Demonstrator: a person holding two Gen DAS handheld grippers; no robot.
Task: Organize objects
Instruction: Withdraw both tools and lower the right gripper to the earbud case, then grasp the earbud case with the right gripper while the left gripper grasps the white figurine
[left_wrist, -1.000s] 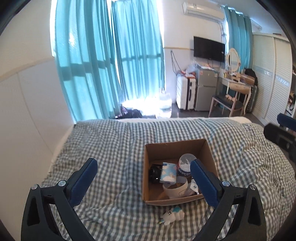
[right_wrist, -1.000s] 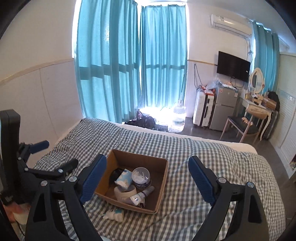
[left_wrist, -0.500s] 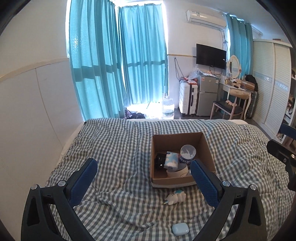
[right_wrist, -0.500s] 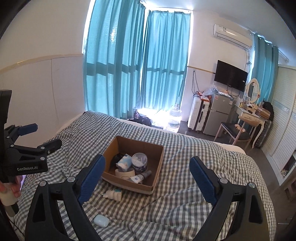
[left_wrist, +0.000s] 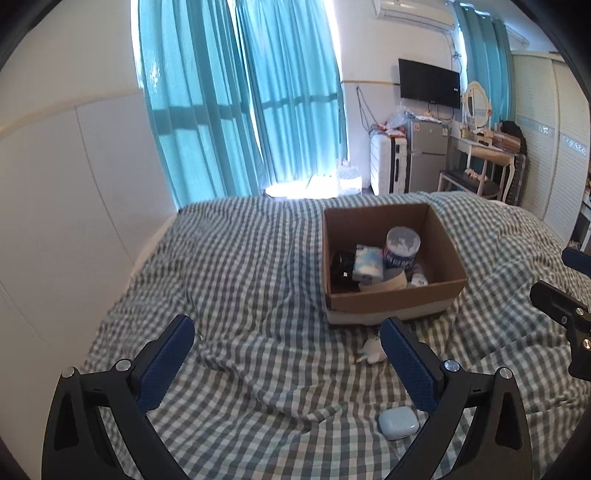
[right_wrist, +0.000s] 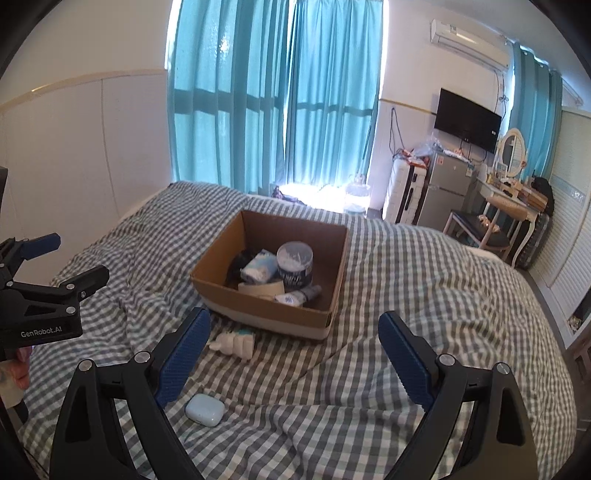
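Note:
A brown cardboard box (left_wrist: 391, 299) (right_wrist: 258, 310) sits on the checked bed cover and holds a round tin (right_wrist: 294, 266), a tissue pack (right_wrist: 258, 267) and other small items. A small white toy (right_wrist: 234, 341) (left_wrist: 371, 350) lies just in front of the box. A pale blue earbud case (right_wrist: 205, 409) (left_wrist: 398, 422) lies nearer to me. My left gripper (left_wrist: 288, 362) is open and empty above the cover, left of the toy. My right gripper (right_wrist: 295, 354) is open and empty, in front of the box.
The checked bed (right_wrist: 424, 280) fills the foreground, with a white wall panel (left_wrist: 74, 192) on the left. Beyond it are teal curtains (right_wrist: 280, 110), a suitcase (right_wrist: 404, 192), a small fridge (right_wrist: 447, 192), a chair and dressing table (right_wrist: 506, 206).
Both grippers have pulled back from the box, so the toy and the earbud case have come into view. Both stay open and empty.

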